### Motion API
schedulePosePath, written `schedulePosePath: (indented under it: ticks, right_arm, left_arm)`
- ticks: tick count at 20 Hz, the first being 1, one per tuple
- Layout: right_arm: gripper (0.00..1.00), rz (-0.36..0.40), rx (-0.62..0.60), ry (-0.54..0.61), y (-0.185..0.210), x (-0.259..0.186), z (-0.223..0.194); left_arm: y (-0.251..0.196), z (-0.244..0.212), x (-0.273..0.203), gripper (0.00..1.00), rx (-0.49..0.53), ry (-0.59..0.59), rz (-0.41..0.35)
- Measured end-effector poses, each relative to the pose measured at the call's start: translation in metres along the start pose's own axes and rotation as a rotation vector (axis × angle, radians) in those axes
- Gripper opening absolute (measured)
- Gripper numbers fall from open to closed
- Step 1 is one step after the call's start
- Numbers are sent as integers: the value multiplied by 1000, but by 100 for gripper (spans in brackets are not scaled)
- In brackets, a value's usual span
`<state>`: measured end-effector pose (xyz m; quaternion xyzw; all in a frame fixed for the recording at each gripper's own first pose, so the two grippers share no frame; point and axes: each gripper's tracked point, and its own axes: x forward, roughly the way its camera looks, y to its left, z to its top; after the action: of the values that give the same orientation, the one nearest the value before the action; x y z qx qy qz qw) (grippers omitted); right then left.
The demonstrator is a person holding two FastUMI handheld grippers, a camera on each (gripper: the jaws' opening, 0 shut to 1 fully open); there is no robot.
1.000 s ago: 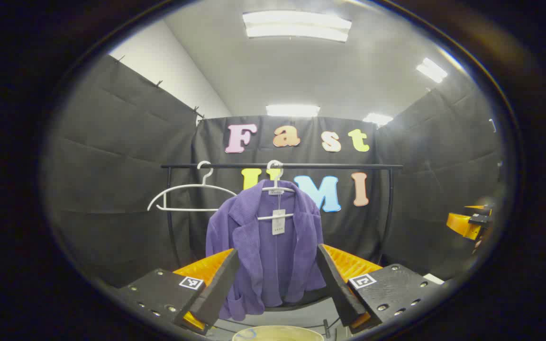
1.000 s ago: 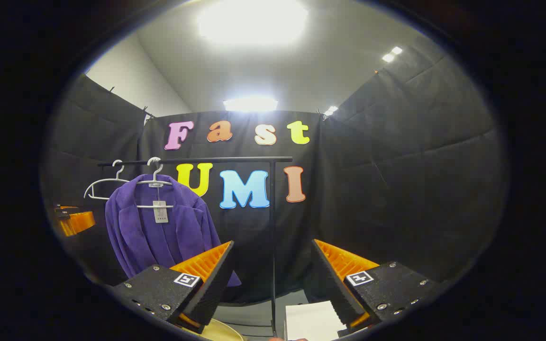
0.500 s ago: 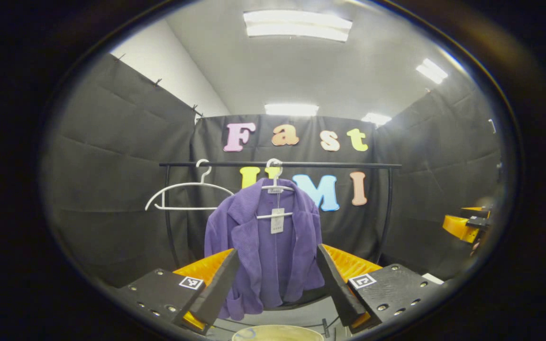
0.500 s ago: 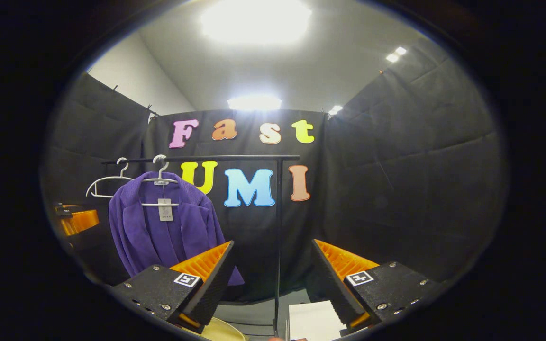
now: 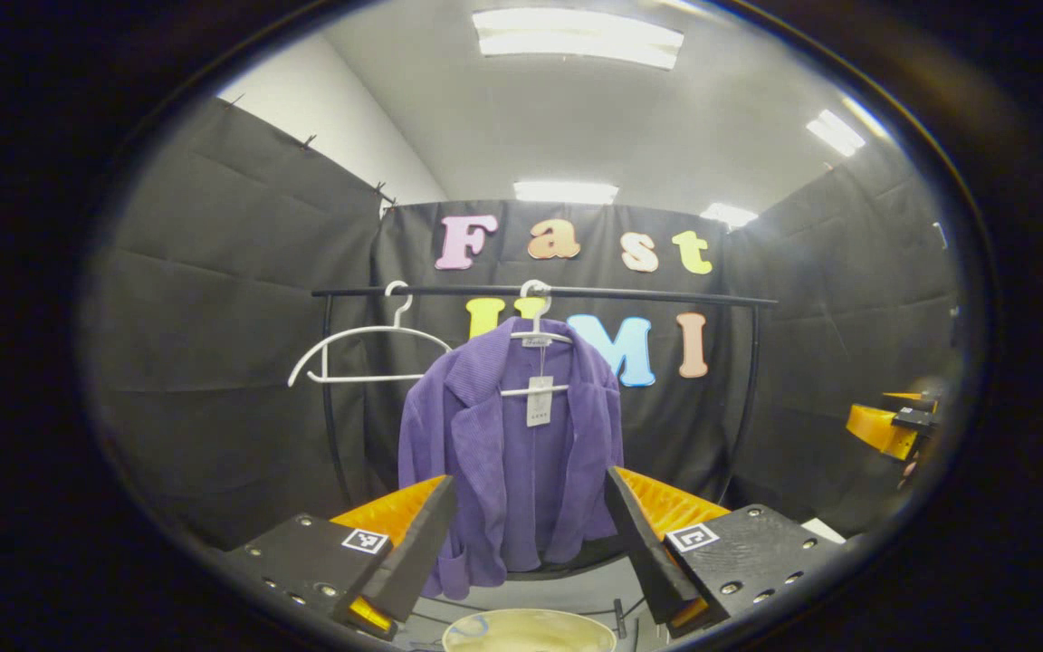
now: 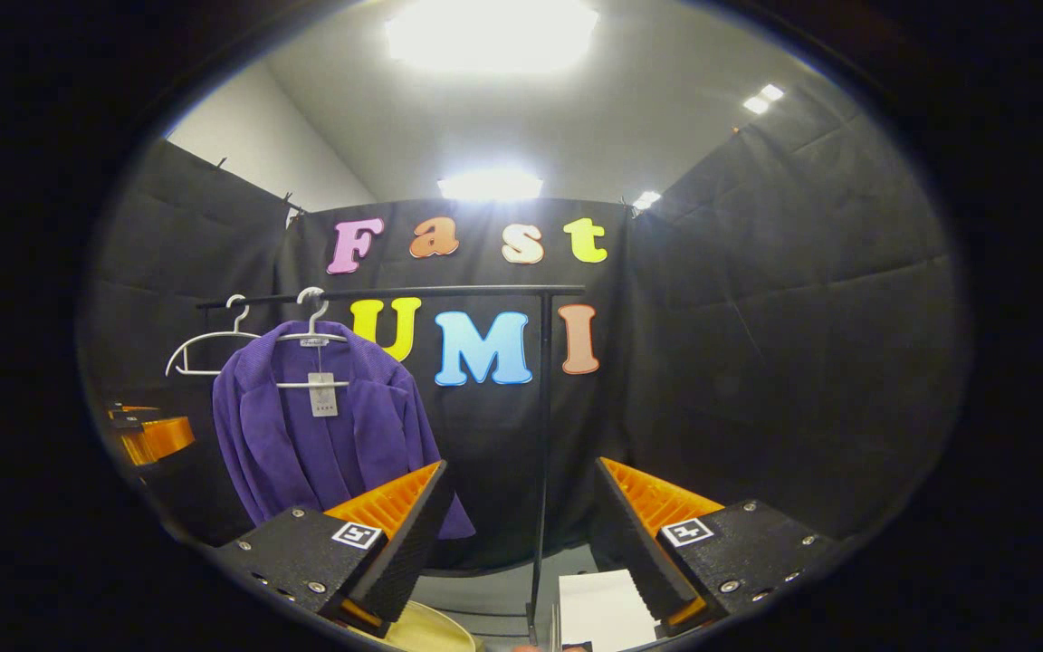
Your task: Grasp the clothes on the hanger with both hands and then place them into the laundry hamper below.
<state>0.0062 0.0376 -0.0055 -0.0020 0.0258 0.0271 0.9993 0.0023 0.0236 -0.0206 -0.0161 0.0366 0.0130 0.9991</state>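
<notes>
**Purple jacket on the rail, both grippers apart from it**

Black cloth walls the booth under ceiling lights. A black rail (image 5: pixel 540 292) carries, from left to right, a bare white hanger (image 5: pixel 368 349) and a hanger holding the purple jacket (image 5: pixel 508 444). The left gripper (image 5: pixel 531 534) is spread wide, the jacket at twelve o'clock beyond it, the hamper rim (image 5: pixel 529 629) at six. The right gripper (image 6: pixel 520 525) is spread too, holding nothing; its jacket sits at ten o'clock.
</notes>
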Motion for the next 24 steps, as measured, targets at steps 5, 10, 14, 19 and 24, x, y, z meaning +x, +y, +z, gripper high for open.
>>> schedulePosePath:
  ticks: [5,10,14,19,24]
  right_arm:
    - [96,114,69,76,35,25,4]
    - [95,158,119,79,59,72,14]
    - [94,207,135,85,94,118,17]
    - [94,286,160,85,141,170,24]
    - [94,360,199,95,185,220,32]
  left_arm:
    - [19,0,9,99,-17,8,59]
    - [35,11,37,95,-70,21,115]
    - [46,11,67,95,-83,42,149]
    - [52,2,121,100,-124,75,164]
    - [48,-24,163,95,-204,119,192]
